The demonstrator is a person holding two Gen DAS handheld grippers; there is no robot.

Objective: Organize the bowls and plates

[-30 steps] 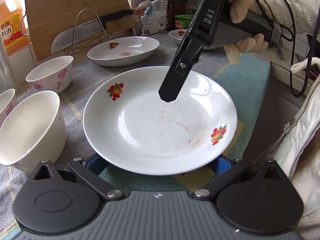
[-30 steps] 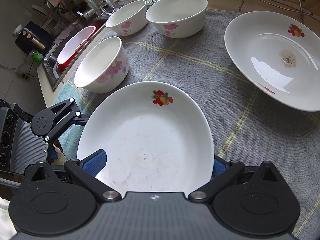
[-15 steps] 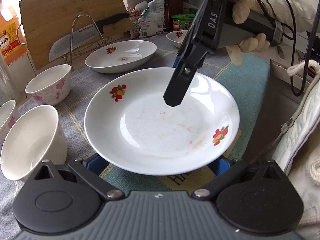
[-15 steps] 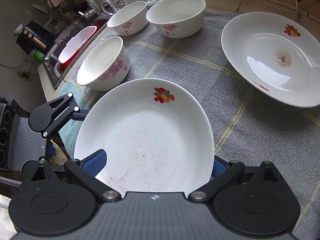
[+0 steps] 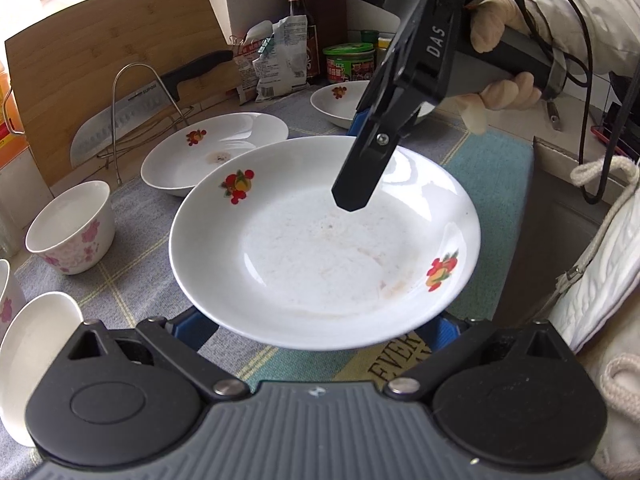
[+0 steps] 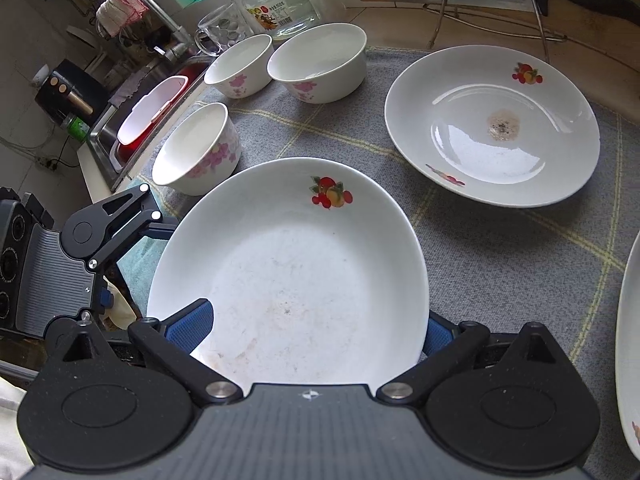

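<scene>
A white plate with fruit prints [image 5: 324, 248] is lifted above the cloth, also seen in the right wrist view [image 6: 288, 280]. My right gripper [image 6: 296, 332] is shut on its rim; in the left wrist view one finger [image 5: 360, 184] lies over the plate's inside. My left gripper [image 5: 316, 332] has the plate's near rim between its blue pads [image 5: 192, 328]. A second stained plate [image 6: 492, 128] lies on the grey cloth beyond, also in the left view [image 5: 212, 152]. Three floral bowls [image 6: 196, 152] [image 6: 240, 64] [image 6: 318, 66] stand at the left.
A third plate [image 5: 340, 104] sits at the back, its edge at the right [image 6: 630, 360]. A knife on a wire rack [image 5: 144, 96] leans against a cutting board [image 5: 100, 52]. Bottles and jars [image 5: 348, 62] line the back. A sink [image 6: 152, 108] lies left of the bowls.
The held plate has risen off the cloth and moved toward the stained plate. Both grippers moved with it. The bowls now sit lower and farther left in the left view.
</scene>
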